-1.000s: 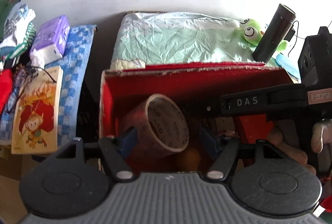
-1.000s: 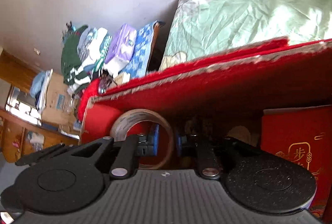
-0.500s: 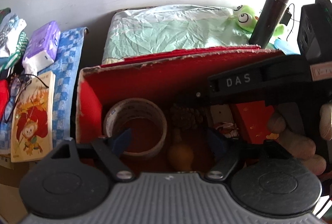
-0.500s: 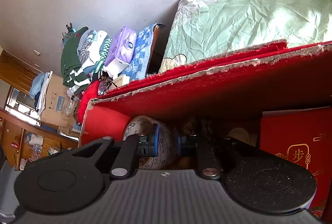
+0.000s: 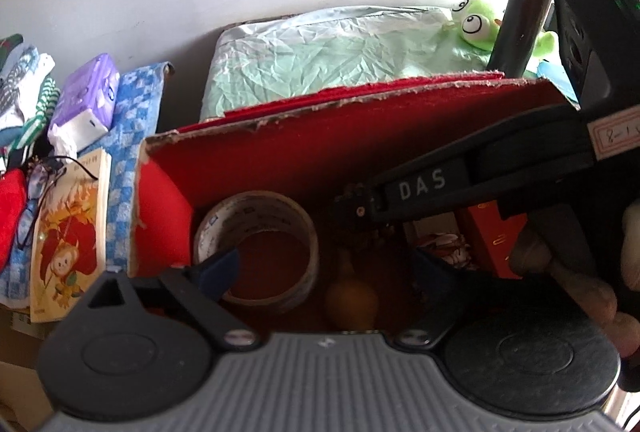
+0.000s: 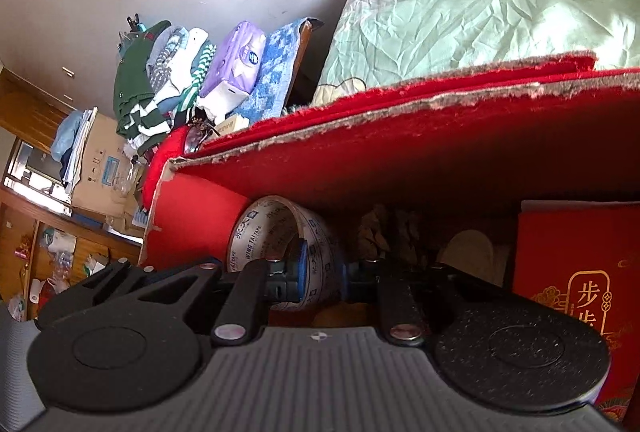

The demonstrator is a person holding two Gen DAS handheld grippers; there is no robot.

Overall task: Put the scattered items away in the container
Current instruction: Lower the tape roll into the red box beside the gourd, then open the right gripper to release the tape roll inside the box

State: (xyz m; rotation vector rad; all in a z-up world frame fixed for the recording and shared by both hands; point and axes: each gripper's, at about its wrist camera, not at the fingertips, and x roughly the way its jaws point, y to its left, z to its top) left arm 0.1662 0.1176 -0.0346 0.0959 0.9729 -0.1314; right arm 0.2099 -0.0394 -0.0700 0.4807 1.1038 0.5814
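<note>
A red cardboard box (image 5: 320, 136) holds a roll of clear packing tape (image 5: 256, 224), lying flat at its left end. My right gripper (image 6: 322, 272) is shut on the tape roll's wall (image 6: 280, 228) inside the box; its body reaches in from the right in the left wrist view (image 5: 460, 184). My left gripper (image 5: 324, 268) is open and empty above the box's near side, its blue pads (image 5: 218, 266) wide apart. A pine cone (image 5: 356, 224), a small gourd (image 5: 352, 300) and a red packet (image 5: 492, 240) also lie in the box.
A green pillow (image 5: 320, 56) and frog plush (image 5: 476, 24) lie behind the box, beside a dark flask (image 5: 520, 12). To the left are a picture book (image 5: 68, 244), glasses (image 5: 36, 192), a purple tissue pack (image 5: 88, 96) and folded clothes (image 6: 160, 88).
The tape roll has gone from tilted on edge to lying flat on the box floor, with my right gripper still on it. My left gripper has drawn back and up a little.
</note>
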